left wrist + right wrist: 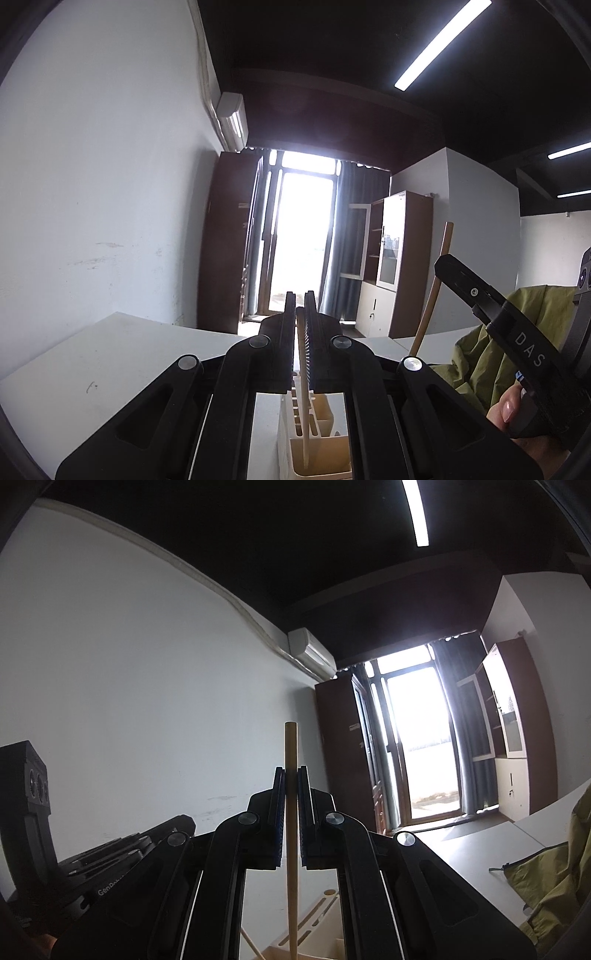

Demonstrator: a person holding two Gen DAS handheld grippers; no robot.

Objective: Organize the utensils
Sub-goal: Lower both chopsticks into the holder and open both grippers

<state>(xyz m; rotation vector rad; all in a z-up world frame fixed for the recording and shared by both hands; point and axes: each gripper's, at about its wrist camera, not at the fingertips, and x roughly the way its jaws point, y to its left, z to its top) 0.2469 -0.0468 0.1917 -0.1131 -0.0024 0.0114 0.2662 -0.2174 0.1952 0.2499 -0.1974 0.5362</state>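
Observation:
My left gripper (pixel 301 301) is shut on a thin pale chopstick (pixel 303 373) that hangs down into a cream utensil holder (pixel 321 446) on the white table (pixel 110 369). My right gripper (pixel 291 775) is shut on a thicker wooden handle (pixel 291 746) that stands upright, its lower end reaching down to the holder (pixel 314 923). In the left wrist view the right gripper (pixel 491 317) and its wooden handle (pixel 437 280) show at the right. Another thin stick (pixel 251 943) leans in the holder.
An olive green cloth (pixel 546 878) lies on the table at the right. A white wall (pixel 92 203) runs along the left. Brown cabinets (pixel 402 258) and a bright window door (pixel 303 236) stand far behind.

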